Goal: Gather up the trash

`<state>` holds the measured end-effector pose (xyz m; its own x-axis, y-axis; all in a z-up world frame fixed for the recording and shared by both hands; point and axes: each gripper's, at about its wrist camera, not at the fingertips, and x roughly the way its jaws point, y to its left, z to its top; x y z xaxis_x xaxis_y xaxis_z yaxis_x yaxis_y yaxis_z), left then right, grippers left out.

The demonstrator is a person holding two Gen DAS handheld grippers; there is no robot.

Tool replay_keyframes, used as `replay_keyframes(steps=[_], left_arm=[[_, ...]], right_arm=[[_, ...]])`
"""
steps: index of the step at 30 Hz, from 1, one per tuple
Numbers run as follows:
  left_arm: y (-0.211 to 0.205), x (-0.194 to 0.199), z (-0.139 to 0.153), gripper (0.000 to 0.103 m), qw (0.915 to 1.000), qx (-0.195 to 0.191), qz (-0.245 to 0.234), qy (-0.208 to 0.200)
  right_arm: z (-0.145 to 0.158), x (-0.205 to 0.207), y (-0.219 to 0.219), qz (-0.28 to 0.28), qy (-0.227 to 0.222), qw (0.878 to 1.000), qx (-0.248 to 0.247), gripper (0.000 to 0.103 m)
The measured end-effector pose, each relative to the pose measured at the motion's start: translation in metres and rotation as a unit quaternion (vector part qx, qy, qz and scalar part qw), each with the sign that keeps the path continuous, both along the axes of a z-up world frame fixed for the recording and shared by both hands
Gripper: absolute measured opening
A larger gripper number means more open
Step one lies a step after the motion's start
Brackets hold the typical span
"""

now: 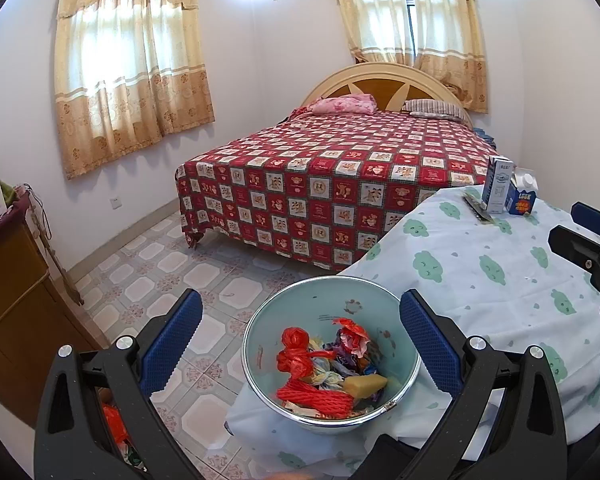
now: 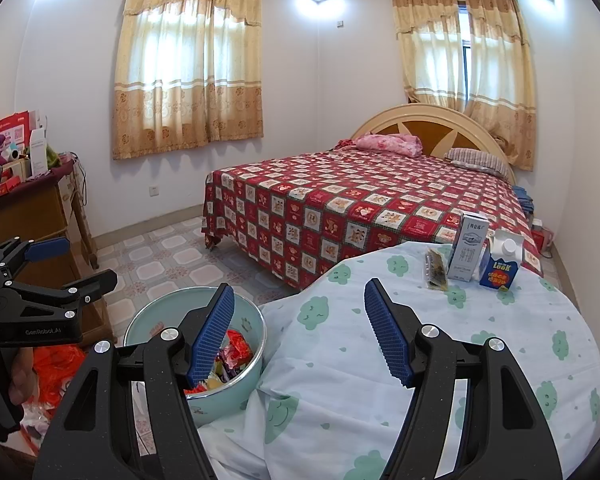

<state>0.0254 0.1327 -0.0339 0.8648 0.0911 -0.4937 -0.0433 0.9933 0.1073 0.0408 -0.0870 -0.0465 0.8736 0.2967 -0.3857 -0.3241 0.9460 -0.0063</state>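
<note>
Left gripper (image 1: 300, 344) jaws gape above the trash-filled bin (image 1: 396, 400).

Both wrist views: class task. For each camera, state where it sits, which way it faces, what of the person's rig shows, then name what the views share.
Left wrist: rides the left gripper, angled down over the trash bin; its open blue fingers frame it, with the right gripper at the right edge.
Right wrist: rides the right gripper, facing across the clothed table toward the cartons; the left gripper and hand show at left.
Shared: bin, table, cartons, bed, curtains.
</note>
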Motion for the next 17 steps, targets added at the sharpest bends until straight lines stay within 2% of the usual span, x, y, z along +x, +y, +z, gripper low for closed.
replay_keyframes(steps=[1, 6, 10, 16, 17], left_arm=[[0.002, 0.000, 0.000, 0.097, 1.0000, 0.001, 0.000, -0.001], [-0.006, -0.004, -0.001, 0.097, 0.9999, 0.015, -0.002, -0.006], [-0.006, -0.003, -0.001, 0.097, 0.9999, 0.010, -0.005, -0.002], [-0.004, 0.001, -0.004, 0.097, 0.9999, -0.004, -0.008, 0.008], [-0.004, 0.002, -0.006, 0.097, 0.9999, -0.007, -0.011, 0.012]], right_arm=[[0.001, 0.000, -0.001, -0.001, -0.001, 1.000, 0.000, 0.073], [0.002, 0.002, -0.004, -0.003, -0.002, 1.000, 0.001, 0.073], [0.003, 0.004, -0.011, -0.010, -0.002, 1.000, 0.002, 0.074], [-0.005, 0.036, -0.075, -0.080, 0.026, 0.996, 0.015, 0.081], [-0.015, 0.056, -0.108, -0.116, 0.055, 0.991, 0.019, 0.082]])
